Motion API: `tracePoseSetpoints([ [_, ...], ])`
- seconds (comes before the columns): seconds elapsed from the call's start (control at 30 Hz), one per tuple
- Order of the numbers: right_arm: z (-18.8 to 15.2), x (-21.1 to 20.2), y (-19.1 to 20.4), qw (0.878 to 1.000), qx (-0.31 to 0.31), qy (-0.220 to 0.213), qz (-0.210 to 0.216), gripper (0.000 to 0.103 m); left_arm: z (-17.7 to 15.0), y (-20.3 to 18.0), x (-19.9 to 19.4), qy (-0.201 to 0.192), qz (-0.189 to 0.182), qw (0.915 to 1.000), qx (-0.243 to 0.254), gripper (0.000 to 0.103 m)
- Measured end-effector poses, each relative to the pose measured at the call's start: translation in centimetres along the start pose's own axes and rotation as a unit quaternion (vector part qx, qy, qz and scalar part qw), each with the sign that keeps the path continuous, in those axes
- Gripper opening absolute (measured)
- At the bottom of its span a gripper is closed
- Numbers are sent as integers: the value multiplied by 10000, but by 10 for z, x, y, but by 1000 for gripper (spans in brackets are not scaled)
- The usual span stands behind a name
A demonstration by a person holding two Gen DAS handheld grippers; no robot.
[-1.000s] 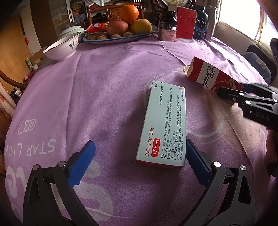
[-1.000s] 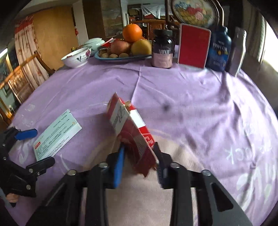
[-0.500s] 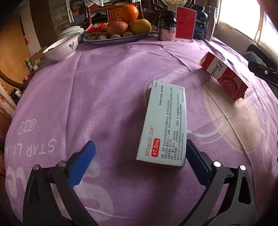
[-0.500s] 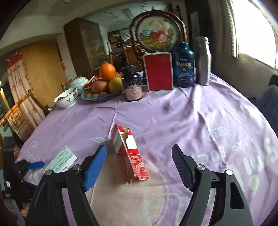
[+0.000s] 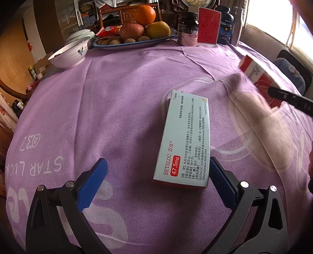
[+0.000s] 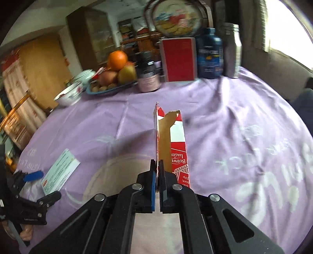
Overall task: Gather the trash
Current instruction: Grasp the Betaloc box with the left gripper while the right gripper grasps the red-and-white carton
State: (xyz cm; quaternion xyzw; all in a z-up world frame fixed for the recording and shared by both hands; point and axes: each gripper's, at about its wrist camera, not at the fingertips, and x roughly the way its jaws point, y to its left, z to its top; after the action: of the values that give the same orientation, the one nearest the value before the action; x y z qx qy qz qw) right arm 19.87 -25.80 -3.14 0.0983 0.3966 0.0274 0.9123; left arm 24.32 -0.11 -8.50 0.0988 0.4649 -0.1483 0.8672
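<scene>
Red carton (image 6: 177, 154) within right claw (image 6: 157, 168)

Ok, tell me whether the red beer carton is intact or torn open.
Torn open: the red beer carton shows a ragged top edge and bare brown inside, pinched by the right hand-held gripper.

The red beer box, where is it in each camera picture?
Left wrist view: the red beer box is at the far right edge, blurred, beside the right gripper's dark fingers.
Right wrist view: the box is dead centre, pinched in the right gripper.
Shared landmark: the orange on the fruit plate.
</scene>
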Motion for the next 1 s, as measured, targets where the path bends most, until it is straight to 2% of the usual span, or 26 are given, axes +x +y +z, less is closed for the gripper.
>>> tracePoseSetpoints([
  [0.07,0,1,-9,9998,115,139,-18,13,0,0,0,0,1,10000,-1,98],
  [0.13,2,-4,-15,9995,281,13,116,34,0,0,0,0,0,10000,0,98],
  [0.17,3,-7,-16,9995,282,-84,94,47,0,0,0,0,1,10000,-2,98],
  [0.27,5,-15,-14,9991,135,-340,-207,50,0,0,0,4,-1,10000,-2,98],
  [0.4,7,-11,-22,9990,358,-255,-92,60,3,0,0,97,-88,9999,74,97],
  [0.47,8,-9,-26,9987,467,-180,-1,62,6,0,-1,70,-125,9999,74,97],
  [0.63,9,-7,-29,9982,582,-134,69,68,10,-11,-15,-490,307,9974,425,97],
  [0.73,9,-5,-29,9980,623,-123,54,70,12,-16,-10,-405,481,9966,524,97],
  [0.83,8,-3,-32,9975,688,-74,103,70,14,-25,-5,-139,290,9975,633,96],
  [0.93,9,-3,-36,9971,753,-95,82,71,20,-33,-8,-246,239,9968,717,96],
  [1.0,8,-3,-40,9964,840,-92,98,71,23,-32,-4,-318,206,9975,594,88],
])
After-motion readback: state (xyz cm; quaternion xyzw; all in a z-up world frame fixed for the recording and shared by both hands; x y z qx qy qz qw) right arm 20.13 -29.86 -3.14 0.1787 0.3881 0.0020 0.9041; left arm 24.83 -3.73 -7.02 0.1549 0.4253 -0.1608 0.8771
